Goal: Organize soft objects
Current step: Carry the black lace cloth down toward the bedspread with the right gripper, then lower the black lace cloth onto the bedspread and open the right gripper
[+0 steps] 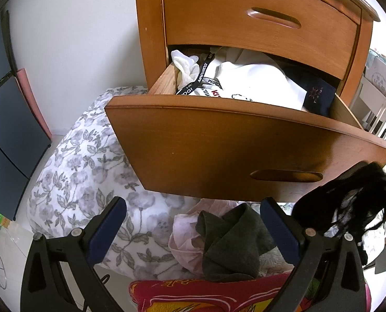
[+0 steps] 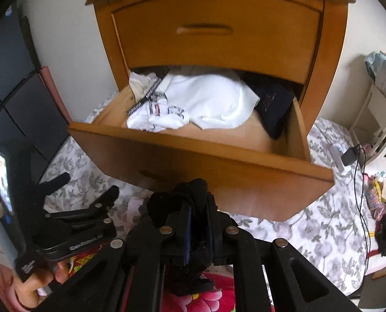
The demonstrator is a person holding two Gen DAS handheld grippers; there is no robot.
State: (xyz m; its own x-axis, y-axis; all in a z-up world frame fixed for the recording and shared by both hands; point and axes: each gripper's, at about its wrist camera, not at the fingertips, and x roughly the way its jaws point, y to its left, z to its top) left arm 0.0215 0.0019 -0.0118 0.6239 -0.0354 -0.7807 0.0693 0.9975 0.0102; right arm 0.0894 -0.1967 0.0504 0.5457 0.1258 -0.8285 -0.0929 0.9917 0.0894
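In the left wrist view, the left gripper (image 1: 193, 223) is seen with its jaws spread wide and nothing pressed between the blue pads (image 1: 107, 230); it hangs over a small pile of soft things lying on a floral bedcover (image 1: 88, 171). In that pile a grey sock (image 1: 226, 249) lies draped over a pale pink cloth (image 1: 185, 241), and a red patterned fabric (image 1: 193, 296) is seen at the bottom edge. Above, a wooden cabinet (image 1: 245, 13) is shown with its lower drawer (image 1: 219, 143) pulled out; inside it white garments (image 1: 258, 83), a black printed strap (image 1: 196, 78) and a dark navy garment (image 1: 317, 96) are heaped. At the right edge a black cloth (image 1: 349, 202) is visible, hanging below the drawer front. In the right wrist view, the right gripper (image 2: 199, 228) is seen with its jaws nearly closed, clamped on that black cloth (image 2: 193, 192), which is bunched above the pads in front of the open drawer (image 2: 193, 156). The left gripper (image 2: 88, 208) is seen at the left, held by a hand (image 2: 34, 286).
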